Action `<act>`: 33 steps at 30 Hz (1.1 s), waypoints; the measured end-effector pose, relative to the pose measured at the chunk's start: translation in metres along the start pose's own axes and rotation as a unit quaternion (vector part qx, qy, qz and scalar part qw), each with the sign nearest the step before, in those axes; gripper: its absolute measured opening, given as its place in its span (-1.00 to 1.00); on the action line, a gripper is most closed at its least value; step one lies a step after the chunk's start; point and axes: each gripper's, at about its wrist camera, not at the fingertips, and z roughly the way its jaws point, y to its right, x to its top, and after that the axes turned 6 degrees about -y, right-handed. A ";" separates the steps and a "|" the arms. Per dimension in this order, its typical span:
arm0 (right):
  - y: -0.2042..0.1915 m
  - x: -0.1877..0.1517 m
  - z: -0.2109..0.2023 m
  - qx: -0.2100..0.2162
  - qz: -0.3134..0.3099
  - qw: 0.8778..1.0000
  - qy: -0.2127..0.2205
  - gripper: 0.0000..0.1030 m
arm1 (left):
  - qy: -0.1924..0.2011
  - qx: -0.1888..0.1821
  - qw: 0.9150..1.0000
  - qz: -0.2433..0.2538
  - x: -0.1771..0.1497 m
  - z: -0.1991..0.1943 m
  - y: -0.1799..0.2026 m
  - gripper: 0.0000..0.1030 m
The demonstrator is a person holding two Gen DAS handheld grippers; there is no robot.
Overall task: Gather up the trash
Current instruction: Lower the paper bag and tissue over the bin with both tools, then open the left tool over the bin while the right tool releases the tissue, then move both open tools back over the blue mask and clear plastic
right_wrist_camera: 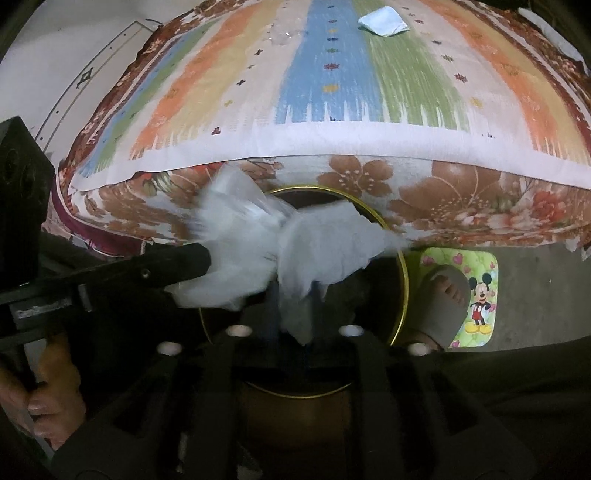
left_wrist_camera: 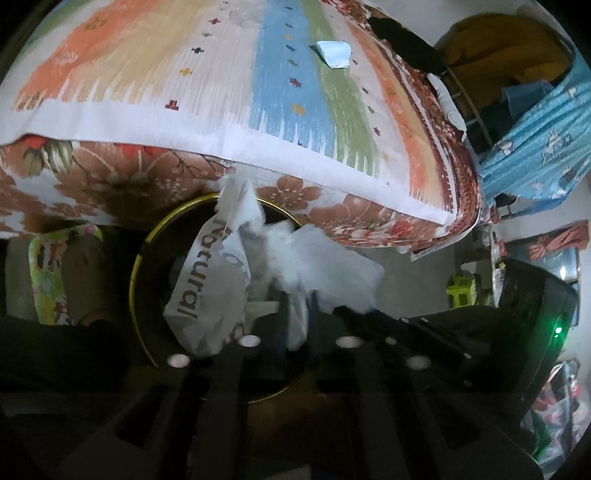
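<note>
White wrapper (left_wrist_camera: 207, 288), tissue (right_wrist_camera: 325, 243) loose between parted jaws over gold-rimmed bin (right_wrist_camera: 405, 280); bed (right_wrist_camera: 369, 173) just behind.

- Bin (left_wrist_camera: 142, 254): round, gold-rimmed, dark inside; its mouth is the landmark. White wrappers (left_wrist_camera: 207, 291) and crumpled paper (right_wrist_camera: 325, 243) hang over the mouth and fill most of it.
- Behind the bin: the bed edge (right_wrist_camera: 362, 173) overhangs its far rim and blocks the way.
- Over the bin: both grippers crowd in, left gripper (left_wrist_camera: 297, 314) and right gripper (right_wrist_camera: 293, 314), close together.
- Beside the bin: a foot in a slipper (right_wrist_camera: 443, 295) on one side.
- Bed top (right_wrist_camera: 332, 74): open, but for a blue scrap (right_wrist_camera: 382, 21).
</note>
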 end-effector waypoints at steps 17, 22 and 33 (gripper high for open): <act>-0.007 0.022 -0.017 -0.019 -0.023 0.999 0.045 0.00 | 0.085 0.095 0.992 0.025 0.028 -0.041 0.006 0.07; 0.003 0.046 -0.023 -0.040 -0.008 0.997 0.059 0.03 | 0.121 0.136 0.982 0.054 0.051 -0.063 0.021 0.36; 0.020 0.117 -0.045 -0.065 0.005 0.993 0.100 0.57 | 0.177 0.188 0.960 0.107 0.105 -0.087 0.046 0.77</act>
